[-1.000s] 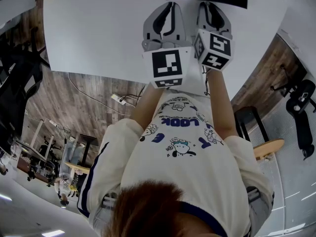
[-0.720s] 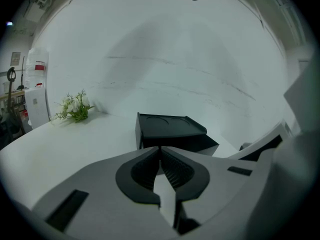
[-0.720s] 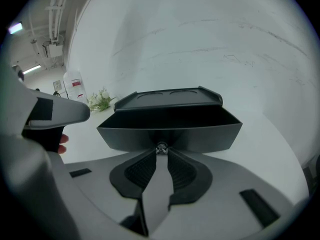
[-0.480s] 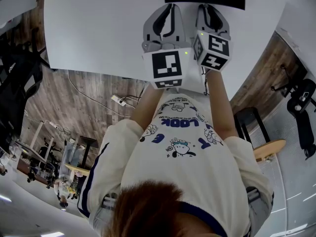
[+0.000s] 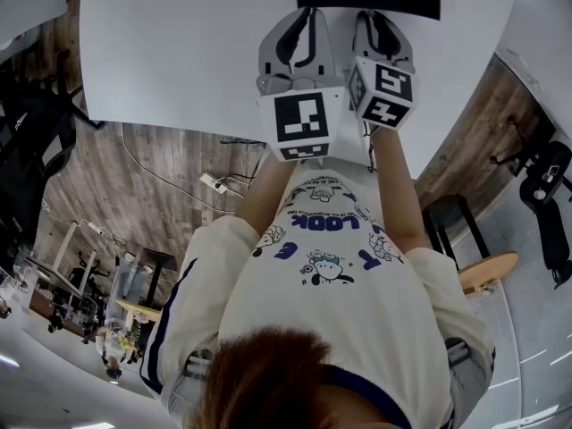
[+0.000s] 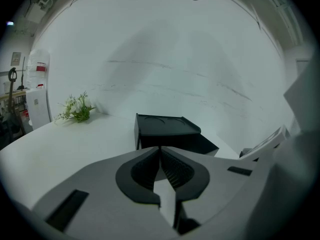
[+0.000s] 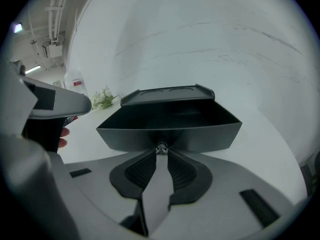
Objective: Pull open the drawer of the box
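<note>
Drawer [image 7: 170, 134] edged outward, its knob [image 7: 161, 148] pinched by right hand-held gripper [image 7: 160, 154]

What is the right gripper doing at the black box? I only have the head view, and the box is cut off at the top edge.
Observer: The right gripper is shut on the small metal knob on the drawer front.
Operator: Is the drawer out?
Observer: Yes, it stands well out of the box, and its inside looks dark and empty.
Operator: And the other one?
Observer: The left gripper has its jaws together on nothing, aimed at the box.
</note>
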The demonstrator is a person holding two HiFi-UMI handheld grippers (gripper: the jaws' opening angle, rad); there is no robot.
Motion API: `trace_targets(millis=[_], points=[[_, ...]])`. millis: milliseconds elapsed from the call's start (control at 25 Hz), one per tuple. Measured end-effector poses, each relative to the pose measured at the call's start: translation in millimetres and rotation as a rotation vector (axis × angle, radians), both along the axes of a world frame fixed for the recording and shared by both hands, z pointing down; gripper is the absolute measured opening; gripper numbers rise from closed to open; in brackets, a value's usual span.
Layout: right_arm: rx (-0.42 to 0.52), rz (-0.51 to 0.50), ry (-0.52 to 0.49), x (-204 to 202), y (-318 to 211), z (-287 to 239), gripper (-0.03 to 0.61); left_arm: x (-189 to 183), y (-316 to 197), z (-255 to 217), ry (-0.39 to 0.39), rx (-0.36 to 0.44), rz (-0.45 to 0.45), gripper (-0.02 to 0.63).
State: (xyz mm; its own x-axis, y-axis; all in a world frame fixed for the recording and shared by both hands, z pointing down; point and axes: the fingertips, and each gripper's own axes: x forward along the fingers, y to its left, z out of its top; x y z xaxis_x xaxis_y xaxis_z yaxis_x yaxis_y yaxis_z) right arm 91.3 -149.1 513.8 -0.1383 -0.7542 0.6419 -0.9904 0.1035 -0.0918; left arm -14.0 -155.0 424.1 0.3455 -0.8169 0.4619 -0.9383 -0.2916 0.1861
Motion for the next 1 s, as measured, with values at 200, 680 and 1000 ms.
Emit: trace_targets(millis=[200,680,1000], points=[[0.001,0.0,-0.003,-0.3,4.5,0.2,0.087,-0.2,4.9,-0.5,0.003,0.0,-0.003,0.025],[-0.005,-0.002,-0.012,0.5,17.9,-0.7,0.087,3.9,17.2,-3.6,0.001,0.005,0.0,0.024],[-0.012,-0.005,-0.01,0.8,25.8,2.8,0.087,6.1,22.8,-3.6,0.004,0.007,0.001,0.025]])
